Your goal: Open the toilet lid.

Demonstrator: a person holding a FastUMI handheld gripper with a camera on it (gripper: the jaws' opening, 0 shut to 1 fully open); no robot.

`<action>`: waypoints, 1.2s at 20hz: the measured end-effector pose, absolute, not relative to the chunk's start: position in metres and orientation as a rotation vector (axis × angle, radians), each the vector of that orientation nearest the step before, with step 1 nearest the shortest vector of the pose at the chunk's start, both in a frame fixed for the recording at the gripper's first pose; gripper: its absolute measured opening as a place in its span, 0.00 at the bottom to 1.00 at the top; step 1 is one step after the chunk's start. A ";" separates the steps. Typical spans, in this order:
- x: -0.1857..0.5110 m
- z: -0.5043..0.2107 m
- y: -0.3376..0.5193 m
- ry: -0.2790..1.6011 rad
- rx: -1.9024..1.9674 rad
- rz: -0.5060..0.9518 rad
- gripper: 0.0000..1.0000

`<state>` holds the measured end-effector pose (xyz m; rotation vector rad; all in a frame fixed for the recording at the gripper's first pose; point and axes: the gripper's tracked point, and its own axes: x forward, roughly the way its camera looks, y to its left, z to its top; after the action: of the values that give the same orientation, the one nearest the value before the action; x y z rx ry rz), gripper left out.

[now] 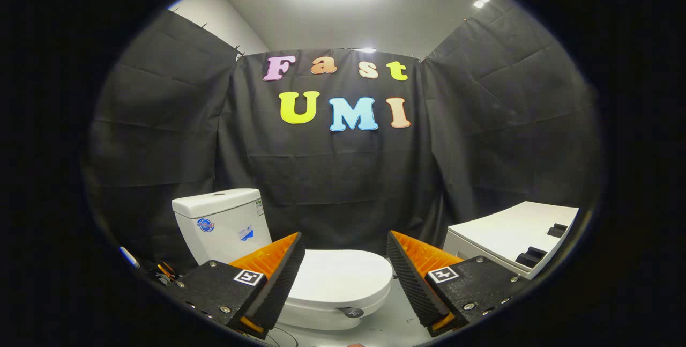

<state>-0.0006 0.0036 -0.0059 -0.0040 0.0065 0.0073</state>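
toilet lid (343,274) down flat on the bowl, long axis running from the tank (221,221) at back-left toward the fingers | gripper (345,274) fingers spread wide, holding nothing, lid's front edge between them | bare floor (396,325) under the rim | white cabinet (509,240) beyond the right finger

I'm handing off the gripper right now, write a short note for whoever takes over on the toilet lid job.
Gripper: open, fingers spread wide, holding nothing, touching nothing.
Toilet lid: closed, lying flat on the bowl, just ahead of the fingers and seen between them. Its front edge carries a small dark tab.
Tank: behind the lid, beyond the left finger.
White cabinet: off beyond the right finger, not part of the job.
Done: approach only.
Left: get the gripper on the lid's front edge, then swing it up toward the tank.
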 end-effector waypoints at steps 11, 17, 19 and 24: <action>0.015 -0.004 0.011 -0.017 0.038 0.023 0.95; 0.047 0.014 0.017 -0.049 0.147 0.026 0.95; 0.053 0.004 0.017 -0.034 0.199 0.036 0.95; 0.063 -0.041 0.005 0.033 0.262 0.022 0.95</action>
<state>0.0625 0.0054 -0.0411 0.2624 0.0333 0.0215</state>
